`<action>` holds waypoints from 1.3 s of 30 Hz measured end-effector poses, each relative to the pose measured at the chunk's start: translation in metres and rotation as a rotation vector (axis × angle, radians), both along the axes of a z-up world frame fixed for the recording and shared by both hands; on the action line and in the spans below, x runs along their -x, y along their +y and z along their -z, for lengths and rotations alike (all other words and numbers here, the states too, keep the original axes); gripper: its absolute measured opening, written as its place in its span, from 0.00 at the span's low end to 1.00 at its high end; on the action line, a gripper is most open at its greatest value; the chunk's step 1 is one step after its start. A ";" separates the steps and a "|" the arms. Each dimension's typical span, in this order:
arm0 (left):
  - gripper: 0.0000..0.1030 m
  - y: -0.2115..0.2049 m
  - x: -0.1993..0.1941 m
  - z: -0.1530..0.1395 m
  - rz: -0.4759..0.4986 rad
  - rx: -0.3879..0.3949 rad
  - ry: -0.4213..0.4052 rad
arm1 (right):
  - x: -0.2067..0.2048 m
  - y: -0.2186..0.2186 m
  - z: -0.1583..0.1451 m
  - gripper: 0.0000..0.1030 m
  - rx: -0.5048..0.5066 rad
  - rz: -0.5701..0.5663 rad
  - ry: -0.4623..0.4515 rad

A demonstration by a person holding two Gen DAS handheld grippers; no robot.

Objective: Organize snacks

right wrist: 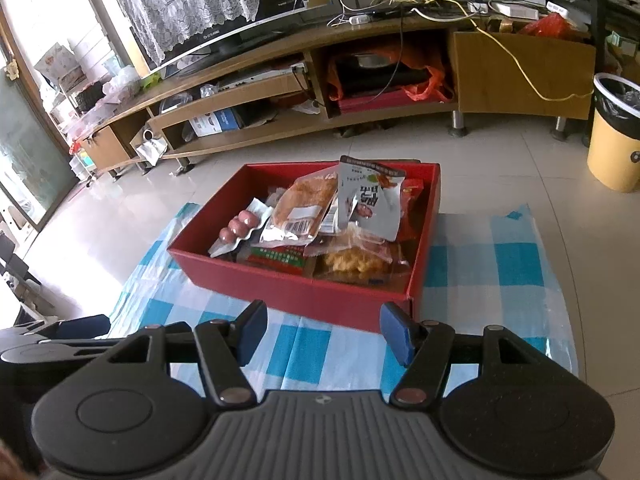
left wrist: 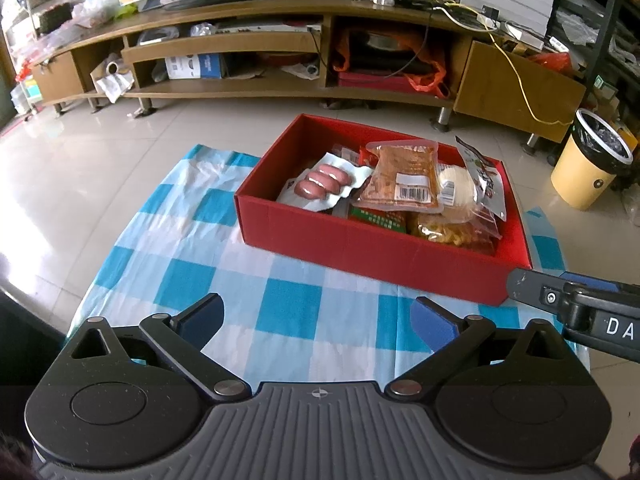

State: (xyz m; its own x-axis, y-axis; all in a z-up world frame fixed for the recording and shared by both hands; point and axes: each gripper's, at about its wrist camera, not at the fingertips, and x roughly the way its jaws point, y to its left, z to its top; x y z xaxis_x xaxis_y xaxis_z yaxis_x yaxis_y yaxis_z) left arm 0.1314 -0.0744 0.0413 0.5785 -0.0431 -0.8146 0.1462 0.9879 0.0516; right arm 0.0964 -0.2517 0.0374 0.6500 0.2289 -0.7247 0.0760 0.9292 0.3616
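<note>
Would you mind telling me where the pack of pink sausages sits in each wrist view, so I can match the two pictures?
Left wrist view: the sausage pack lies just above centre, in the left part of the red box.
Right wrist view: the sausage pack lies left of centre, again at the box's left side.
Shared landmark: the yellow bin at the right edge.

Snack packets (left wrist: 400,188) lie piled in a box (left wrist: 360,252) on the cloth-covered tabletop (left wrist: 240,280); behind it stands a TV stand (left wrist: 280,40), a bin (left wrist: 592,160) to the right.
</note>
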 end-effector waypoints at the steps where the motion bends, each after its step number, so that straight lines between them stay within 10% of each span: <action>1: 0.98 0.001 0.003 0.000 0.000 0.001 -0.001 | 0.003 0.001 -0.001 0.59 0.001 0.000 -0.003; 39: 1.00 0.012 0.081 -0.012 0.007 -0.018 -0.056 | 0.080 0.015 -0.008 0.65 -0.026 -0.010 -0.026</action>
State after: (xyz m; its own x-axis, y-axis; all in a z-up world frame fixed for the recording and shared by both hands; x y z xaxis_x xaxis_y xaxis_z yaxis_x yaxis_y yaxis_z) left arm 0.0508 -0.0627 0.0534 0.6229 -0.0329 -0.7816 0.1496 0.9857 0.0778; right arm 0.0169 -0.2367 0.0457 0.6658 0.2540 -0.7015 0.0570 0.9202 0.3873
